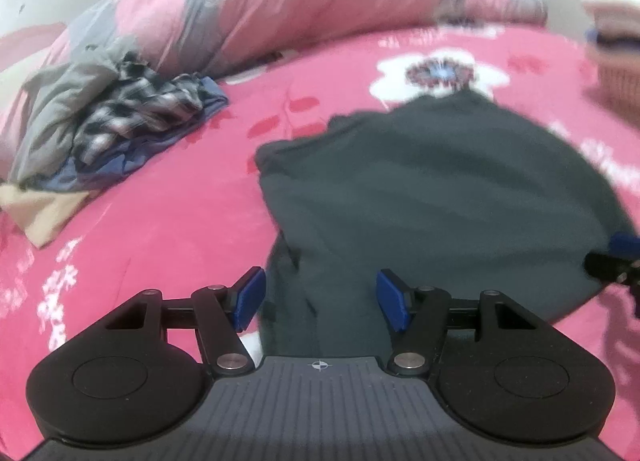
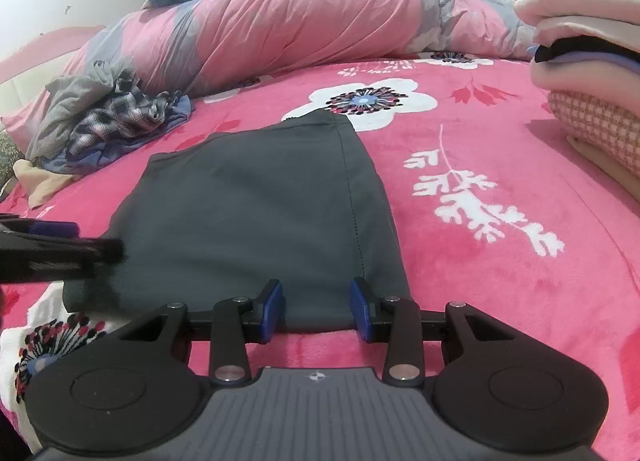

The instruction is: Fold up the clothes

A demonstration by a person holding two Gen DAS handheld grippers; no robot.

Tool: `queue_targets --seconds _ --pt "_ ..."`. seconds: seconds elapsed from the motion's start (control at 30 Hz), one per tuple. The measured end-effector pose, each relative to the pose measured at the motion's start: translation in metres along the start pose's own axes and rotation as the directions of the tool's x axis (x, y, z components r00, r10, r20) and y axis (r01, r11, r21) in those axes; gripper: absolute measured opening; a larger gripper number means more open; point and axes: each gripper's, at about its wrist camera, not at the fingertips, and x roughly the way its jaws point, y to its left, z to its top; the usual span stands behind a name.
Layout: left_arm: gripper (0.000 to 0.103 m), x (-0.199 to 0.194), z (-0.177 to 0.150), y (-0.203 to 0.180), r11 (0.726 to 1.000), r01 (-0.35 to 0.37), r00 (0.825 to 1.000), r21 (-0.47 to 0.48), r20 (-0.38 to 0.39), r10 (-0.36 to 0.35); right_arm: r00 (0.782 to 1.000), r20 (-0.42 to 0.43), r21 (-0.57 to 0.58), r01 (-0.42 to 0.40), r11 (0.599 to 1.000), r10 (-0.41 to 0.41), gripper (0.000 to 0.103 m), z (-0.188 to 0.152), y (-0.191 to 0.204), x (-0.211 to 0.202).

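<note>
Left wrist view: left gripper spread wide, empty, over near edge of dark grey garment lying on pink bed.

Right wrist view: right gripper parted, empty, at garment's near hem; unfolded pile far left.

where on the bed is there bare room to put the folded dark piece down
Free: the pink blanket right of the dark grey garment, up to the folded stack; also the strip between garment and rolled duvet. Crowded: the far left, where the unfolded clothes pile lies.
</note>
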Motion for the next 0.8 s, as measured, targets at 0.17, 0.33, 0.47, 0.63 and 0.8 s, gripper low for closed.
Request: queue_targets --seconds 0.17,0.33,0.47,0.63,0.8 --pt "0.062 -0.02 -0.01 0.048 0.988 0.061 0.995 -0.144 0.086 -0.049 1.0 0.003 -0.005 0.0 1.0 0.0 0.04 0.0 0.0 0.0" --pt "0.059 -0.032 -0.022 0.095 0.973 0.056 0.984 -0.223 0.176 -0.016 0.995 0.089 -0.009 -0.046 0.999 0.047 0.043 0.006 0.005 -0.023" --pt "0.052 -0.031 -0.027 0.113 0.963 0.1 0.975 -0.25 0.219 -0.045 0.978 0.131 -0.059 -0.158 0.986 0.164 0.046 0.019 0.043 -0.04" --pt "0.04 -0.023 -0.035 0.118 0.948 0.198 0.962 -0.251 0.238 -0.138 0.966 -0.01 -0.219 -0.255 0.942 0.259 0.049 0.022 0.124 -0.008" --pt "0.028 -0.017 -0.047 0.117 0.93 0.3 0.939 -0.214 0.237 -0.248 0.978 -0.103 -0.338 -0.204 0.919 0.179 0.054 0.021 0.173 0.032"
